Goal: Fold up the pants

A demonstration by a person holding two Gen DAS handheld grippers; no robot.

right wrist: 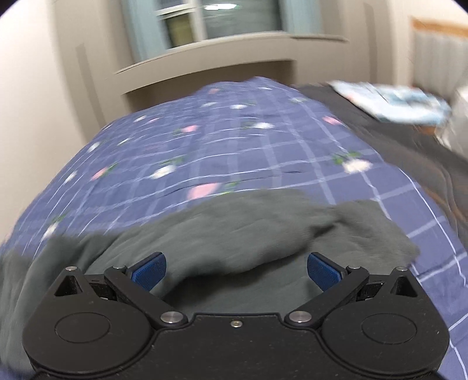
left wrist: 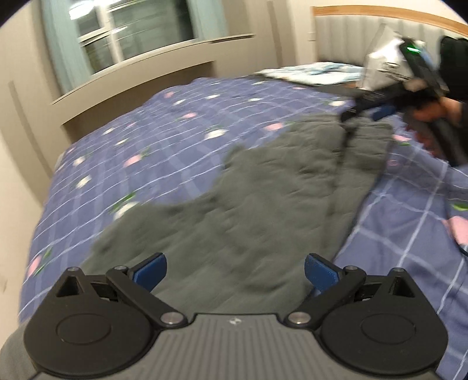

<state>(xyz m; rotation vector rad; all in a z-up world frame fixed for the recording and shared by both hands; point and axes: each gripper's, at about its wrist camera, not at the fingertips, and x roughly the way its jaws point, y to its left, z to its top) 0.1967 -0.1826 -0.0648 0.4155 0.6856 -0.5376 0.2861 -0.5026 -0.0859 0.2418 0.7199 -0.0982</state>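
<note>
Left gripper point(left wrist: 235, 270): I see the jaws spread wide, blue pads point(left wrist: 152, 267) well apart, nothing clamped. Grey pants point(left wrist: 248, 204) fabric lies under and ahead of the gap, not pinched.

Right gripper point(right wrist: 235, 269): same on my feed, jaws wide, nothing held. A rumpled fold of the pants point(right wrist: 234, 231) bulges up between and just past the pads; they look clear of the cloth, though motion blur makes contact hard to rule out.

From the left wrist camera, the right gripper point(left wrist: 365, 112) also shows at the far end of the pants, with the person's hand point(left wrist: 430, 117) on its grip and a dark sleeve point(left wrist: 453, 67) behind it.

Pants are spread lengthwise on the bed, over a blue checked cover point(left wrist: 175, 140) with pink and white flowers. They run from the left gripper towards the right one, creased along the right-hand side.

Beyond that: a light blue patterned cloth point(right wrist: 392, 102) lies near the head of the bed on a dark layer point(right wrist: 409, 152), a padded headboard point(left wrist: 365, 38) with wooden trim stands behind it, and a window point(right wrist: 222, 20) with a ledge sits on the far wall.
</note>
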